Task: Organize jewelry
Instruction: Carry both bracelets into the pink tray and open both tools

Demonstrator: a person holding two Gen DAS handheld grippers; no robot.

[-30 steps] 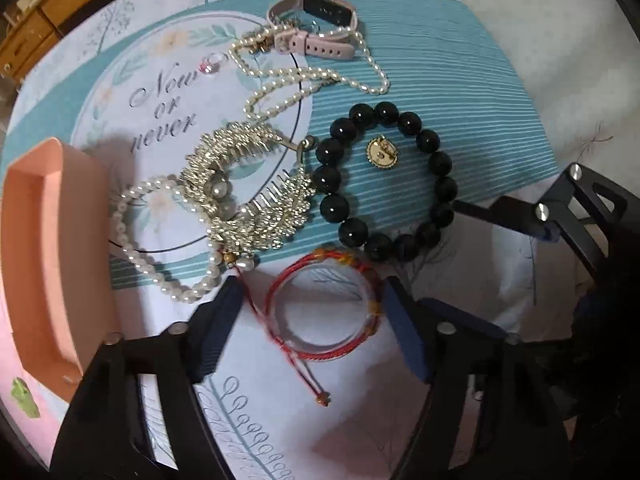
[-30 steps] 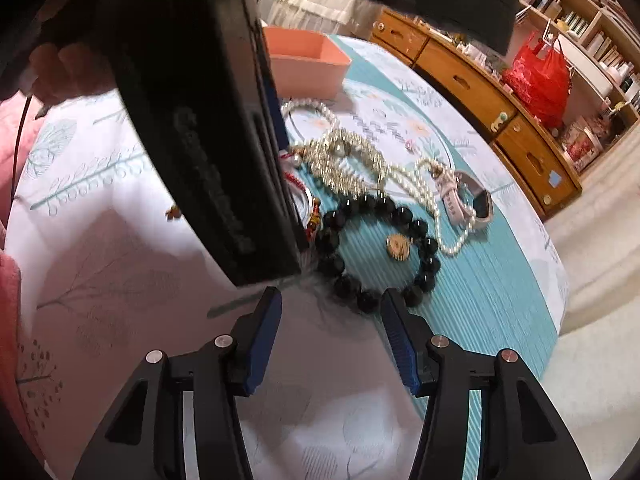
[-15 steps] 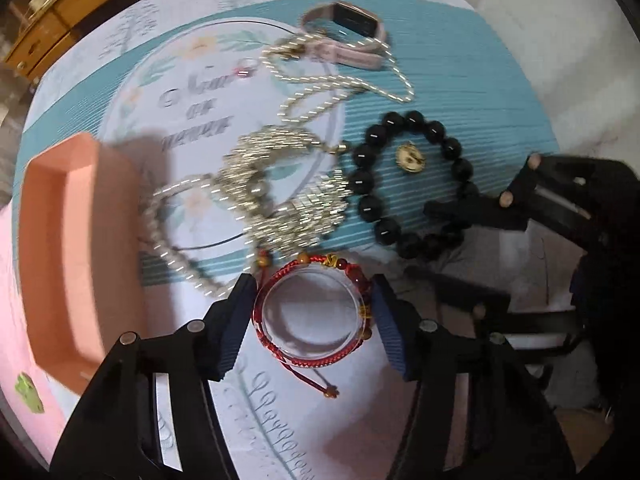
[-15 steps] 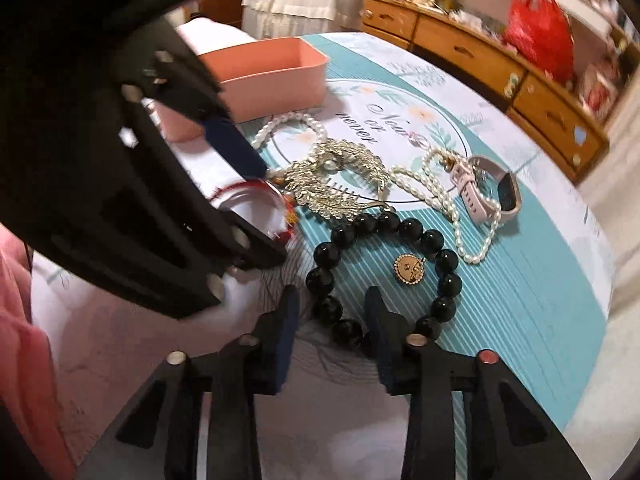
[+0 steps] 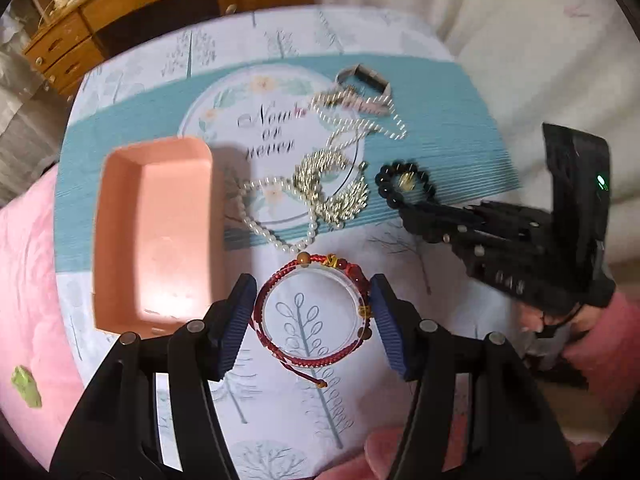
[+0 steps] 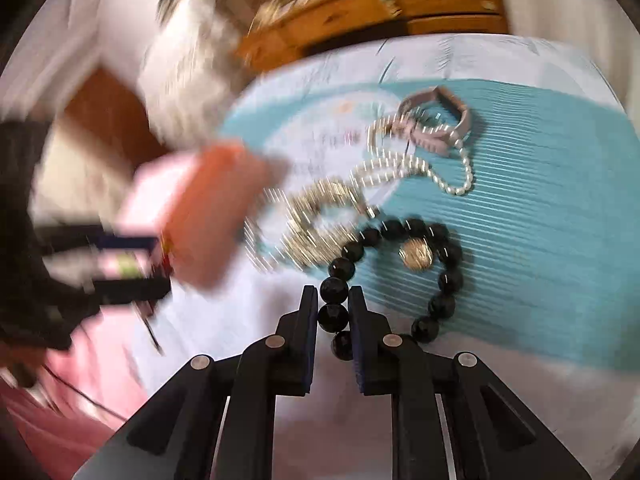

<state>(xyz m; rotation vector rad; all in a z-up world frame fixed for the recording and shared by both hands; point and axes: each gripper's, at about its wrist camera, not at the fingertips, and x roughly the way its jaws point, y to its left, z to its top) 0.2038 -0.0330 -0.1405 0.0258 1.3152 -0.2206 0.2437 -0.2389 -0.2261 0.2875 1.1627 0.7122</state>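
A red braided bracelet (image 5: 276, 280) hangs above the tablecloth, and my left gripper (image 5: 312, 300) is shut on it, one pad on each side of the ring. My right gripper (image 6: 333, 296) has its jaws closing on the near side of a black bead bracelet (image 6: 450, 280), with the beads filling the gap between the pads. That bracelet lies on the teal mat (image 5: 440, 120) around a small gold charm (image 6: 416, 254). A salmon-pink tray (image 5: 160, 220) stands to the left of my left gripper. The right wrist view is motion-blurred.
On the mat lie a pearl necklace (image 5: 360, 124), a pearl bracelet (image 5: 276, 240), a silvery leaf-shaped comb (image 5: 332, 192) and a pink-strapped watch (image 5: 364, 80). Wooden drawers (image 5: 100, 12) stand beyond the table. Pink cloth (image 5: 24, 280) lies at the left edge.
My left gripper closed on the red bracelet and rose with it, so the table looks farther away. My right gripper rolled upright, moved in and closed around the black beads.
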